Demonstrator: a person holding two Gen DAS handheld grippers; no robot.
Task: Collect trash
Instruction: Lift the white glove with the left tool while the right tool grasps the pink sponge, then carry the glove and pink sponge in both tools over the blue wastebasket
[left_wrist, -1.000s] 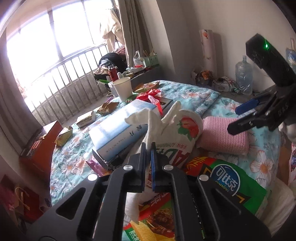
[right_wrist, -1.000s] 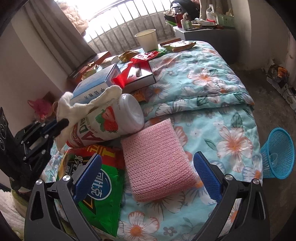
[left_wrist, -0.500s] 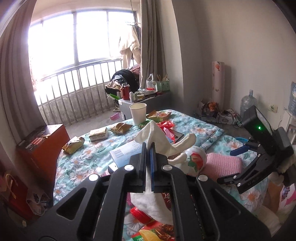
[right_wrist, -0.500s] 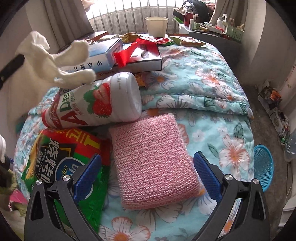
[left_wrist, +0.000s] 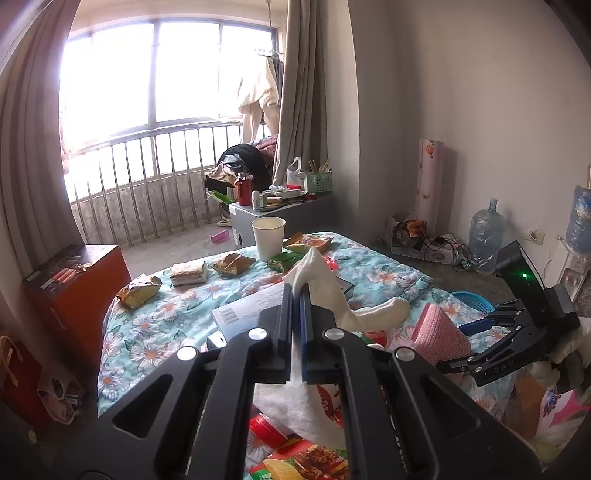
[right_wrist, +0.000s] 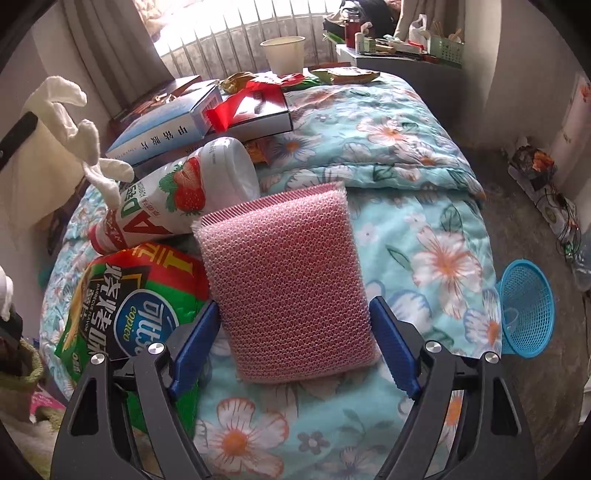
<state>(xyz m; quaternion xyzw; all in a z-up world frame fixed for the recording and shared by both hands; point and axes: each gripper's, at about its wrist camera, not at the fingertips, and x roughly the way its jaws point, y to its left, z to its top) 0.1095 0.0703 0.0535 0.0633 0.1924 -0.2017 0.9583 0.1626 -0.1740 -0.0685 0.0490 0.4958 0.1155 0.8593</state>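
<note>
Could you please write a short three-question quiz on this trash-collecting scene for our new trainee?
1. True or false: the left gripper is shut on the white glove.
2. Which thing lies between the closing jaws of the right gripper? A) pink sponge B) strawberry drink bottle C) paper cup
3. Fill in: on the floor beside the bed lies a blue mesh ____.

Key: 1 true; 2 A; 3 basket.
</note>
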